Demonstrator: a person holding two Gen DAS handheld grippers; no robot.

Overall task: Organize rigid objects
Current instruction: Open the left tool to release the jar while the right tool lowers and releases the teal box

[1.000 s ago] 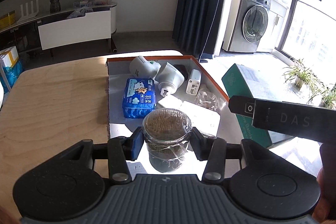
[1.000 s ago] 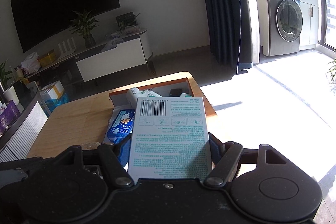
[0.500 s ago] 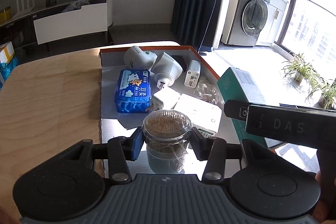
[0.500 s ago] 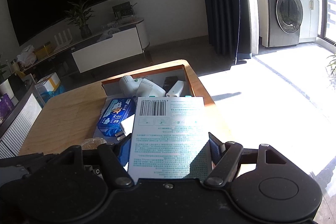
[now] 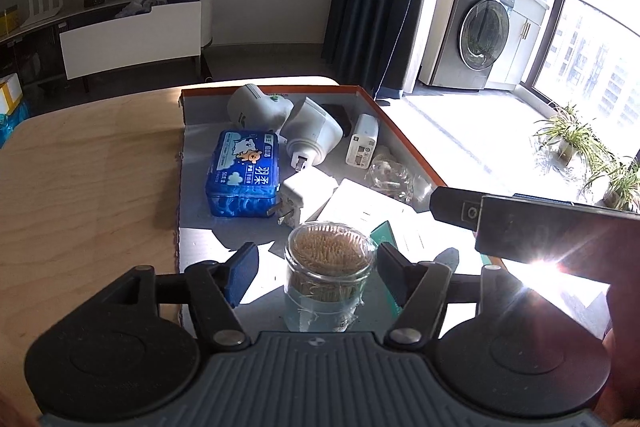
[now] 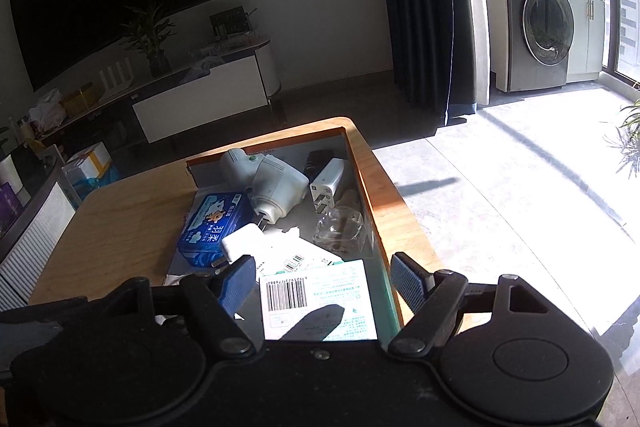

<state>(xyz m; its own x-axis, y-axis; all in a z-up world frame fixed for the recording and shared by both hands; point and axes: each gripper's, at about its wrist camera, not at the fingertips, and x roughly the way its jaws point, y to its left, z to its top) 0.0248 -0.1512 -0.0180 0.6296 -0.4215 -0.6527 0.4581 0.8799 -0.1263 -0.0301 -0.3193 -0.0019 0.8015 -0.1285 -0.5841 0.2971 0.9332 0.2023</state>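
Two hand-held tools hover over an orange-rimmed shallow box (image 5: 404, 131) that sits on a wooden table (image 5: 88, 179). The left tool (image 5: 316, 265) has just been opening: its blue pads now stand clear on either side of a clear jar of toothpicks (image 5: 326, 279), which stands upright on the box floor at its near end, no longer gripped. The right tool (image 6: 323, 281) has also just been opening; its pads sit apart from a flat white and teal carton (image 6: 318, 301) with a barcode, which lies face up in the near right corner of the box, against the side wall. Further in lie a blue tissue pack (image 5: 243, 173) on the left, a white square charger (image 5: 304, 193) just beside it, two white plug-in devices (image 5: 310, 137) leaning together near the far wall, a small white adapter (image 5: 362, 147) to their right and a crumpled clear plastic piece (image 5: 390, 177). Strong sunlight falls across the near end of the box
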